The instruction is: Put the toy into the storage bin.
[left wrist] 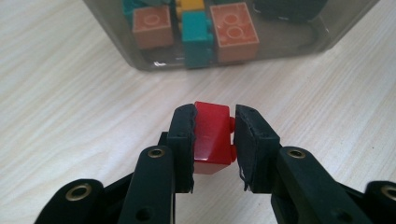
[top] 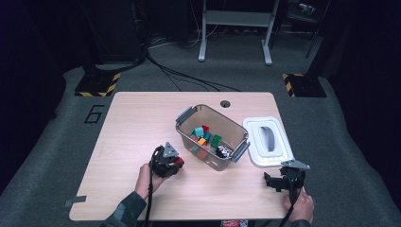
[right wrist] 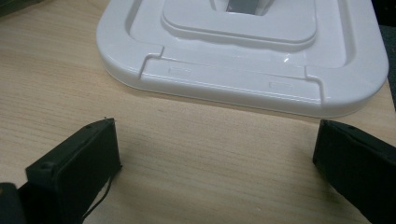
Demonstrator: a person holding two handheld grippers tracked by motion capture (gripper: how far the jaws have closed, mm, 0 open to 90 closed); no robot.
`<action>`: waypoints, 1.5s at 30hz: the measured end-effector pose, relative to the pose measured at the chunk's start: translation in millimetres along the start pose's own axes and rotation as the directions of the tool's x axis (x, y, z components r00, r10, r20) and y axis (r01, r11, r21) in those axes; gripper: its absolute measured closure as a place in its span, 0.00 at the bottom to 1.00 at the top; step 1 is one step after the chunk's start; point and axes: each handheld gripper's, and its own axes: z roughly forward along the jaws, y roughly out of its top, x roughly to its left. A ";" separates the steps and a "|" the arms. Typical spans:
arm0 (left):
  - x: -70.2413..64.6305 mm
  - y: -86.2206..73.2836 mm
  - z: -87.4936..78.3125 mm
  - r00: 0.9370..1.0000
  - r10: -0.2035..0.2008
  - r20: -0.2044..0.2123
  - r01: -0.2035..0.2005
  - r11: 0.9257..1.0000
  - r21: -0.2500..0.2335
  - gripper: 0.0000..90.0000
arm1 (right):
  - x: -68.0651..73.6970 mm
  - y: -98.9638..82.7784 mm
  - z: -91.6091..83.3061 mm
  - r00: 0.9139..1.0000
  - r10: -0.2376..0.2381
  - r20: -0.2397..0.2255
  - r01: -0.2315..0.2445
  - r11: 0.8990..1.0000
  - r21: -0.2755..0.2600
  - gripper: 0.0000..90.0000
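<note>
Red brick (left wrist: 212, 137) is sitting clamped in my left claw (left wrist: 214, 140), just beside the clear bin (top: 189, 137) on the worktop (top: 127, 123); my right claw (right wrist: 215, 168) is gaping wide, holding nothing, near the bin's white lid (right wrist: 243, 70)

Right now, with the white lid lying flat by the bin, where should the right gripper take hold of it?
Probably the near rim of the white lid, approached level from the table edge: it lies flat with the open right gripper already facing that edge, jaws astride it.

There were two grippers (top: 176, 161), one red brick (left wrist: 211, 136), one bin (top: 187, 126), one lid (top: 267, 141), one table (top: 137, 118).
</note>
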 end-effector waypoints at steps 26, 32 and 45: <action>35.7 41.5 -50.8 0.995 -0.017 -0.097 0.008 0.996 -0.092 0.77 | 0.0 0.0 0.0 1.000 -0.001 0.000 0.001 1.000 0.000 0.00; 39.4 52.8 -60.4 0.993 -0.013 -0.117 0.000 0.993 -0.117 0.77 | 0.0 0.0 0.0 1.000 0.000 0.000 0.000 1.000 0.000 0.00; 43.0 84.1 -72.7 0.988 0.013 -0.151 -0.036 0.988 -0.151 0.77 | 0.0 0.0 0.0 1.000 0.000 0.000 0.000 1.000 0.000 0.00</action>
